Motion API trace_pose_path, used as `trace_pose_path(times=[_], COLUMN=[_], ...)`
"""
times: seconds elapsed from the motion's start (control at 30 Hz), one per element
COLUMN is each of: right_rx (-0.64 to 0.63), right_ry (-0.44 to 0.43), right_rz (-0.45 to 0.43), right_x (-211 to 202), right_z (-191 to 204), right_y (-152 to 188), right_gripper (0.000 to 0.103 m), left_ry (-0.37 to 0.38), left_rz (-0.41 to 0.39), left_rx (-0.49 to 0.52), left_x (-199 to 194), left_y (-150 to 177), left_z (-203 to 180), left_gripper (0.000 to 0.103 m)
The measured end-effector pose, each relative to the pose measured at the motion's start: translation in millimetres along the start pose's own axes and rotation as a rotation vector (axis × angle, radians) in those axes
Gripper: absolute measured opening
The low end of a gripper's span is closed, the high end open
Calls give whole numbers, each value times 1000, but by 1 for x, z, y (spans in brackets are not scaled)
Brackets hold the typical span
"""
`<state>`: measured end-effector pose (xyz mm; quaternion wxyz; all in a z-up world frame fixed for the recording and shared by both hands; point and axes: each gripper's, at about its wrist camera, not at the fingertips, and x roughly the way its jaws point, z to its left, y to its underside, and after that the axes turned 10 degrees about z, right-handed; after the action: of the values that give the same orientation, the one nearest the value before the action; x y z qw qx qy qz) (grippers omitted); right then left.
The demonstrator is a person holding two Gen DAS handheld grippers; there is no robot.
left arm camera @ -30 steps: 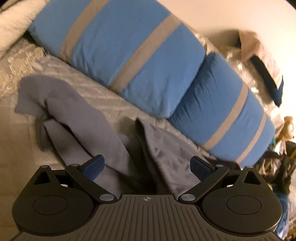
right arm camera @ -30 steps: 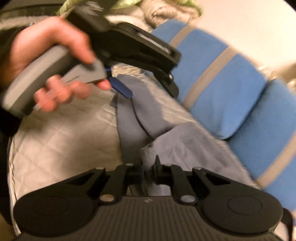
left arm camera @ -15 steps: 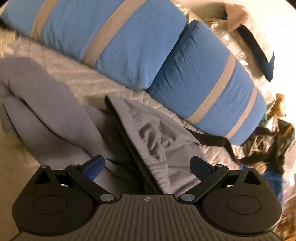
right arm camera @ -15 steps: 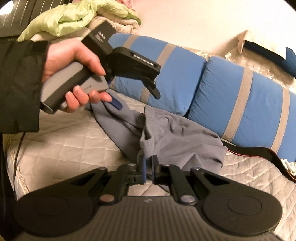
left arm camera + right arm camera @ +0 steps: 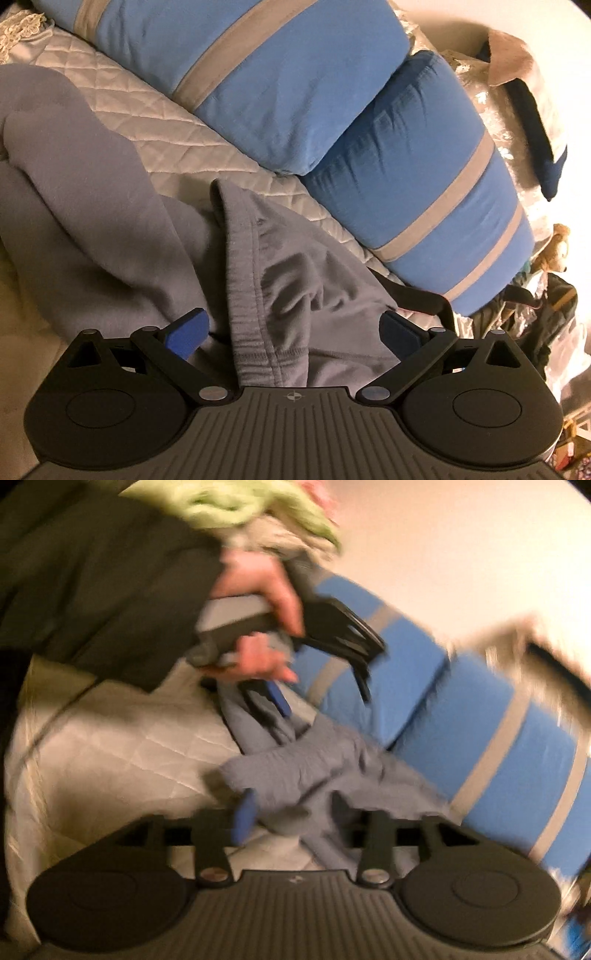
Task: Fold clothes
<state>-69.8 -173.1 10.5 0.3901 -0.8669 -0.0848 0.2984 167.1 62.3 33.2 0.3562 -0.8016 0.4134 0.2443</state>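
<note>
The grey sweatpants (image 5: 295, 295) lie crumpled on the quilted bed (image 5: 155, 122), waistband nearest the left claw (image 5: 293, 332), the legs trailing away to the far left. Their long axis runs roughly from that claw toward the far left corner. The left claw stands wide open with the elastic waistband between its pads, not pinched. Seen from the right wrist, the right claw (image 5: 291, 816) is opening, a fold of grey cloth (image 5: 314, 775) lying between its fingers with no pad pressing on it. Both claws are close; the left looks better lined up on the waistband. Two blue striped pillows (image 5: 280, 92) hem in the far right side, just beside the cloth. Open quilt lies to the near left, which seems the free room for spreading the pants.
</note>
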Motion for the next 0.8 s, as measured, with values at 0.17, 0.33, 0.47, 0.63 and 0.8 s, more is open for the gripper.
trace_pose_path(times=[0.17,0.33,0.47,0.63,0.8], right_rx=[-288,-443,-376,-233,-64], right_ry=[88,178,163,145,145], right_rz=[-13,24,13,-13,-41], right_x=[28,60,56,44,26], right_z=[43,70,62,43,13], right_y=[-9,-9,-10,-15,-11], right_gripper=[66,14,9,8,8], left_ry=[-13,-13,-4,29,38], left_rz=[4,5,23,24,36], left_rx=[-19,-44,-62,-128,-198], left_x=[2,2,6,12,19], left_y=[-7,-12,-15,-20,-24], left_z=[6,14,18,32,43], left_gripper=[100,100,100,100,100])
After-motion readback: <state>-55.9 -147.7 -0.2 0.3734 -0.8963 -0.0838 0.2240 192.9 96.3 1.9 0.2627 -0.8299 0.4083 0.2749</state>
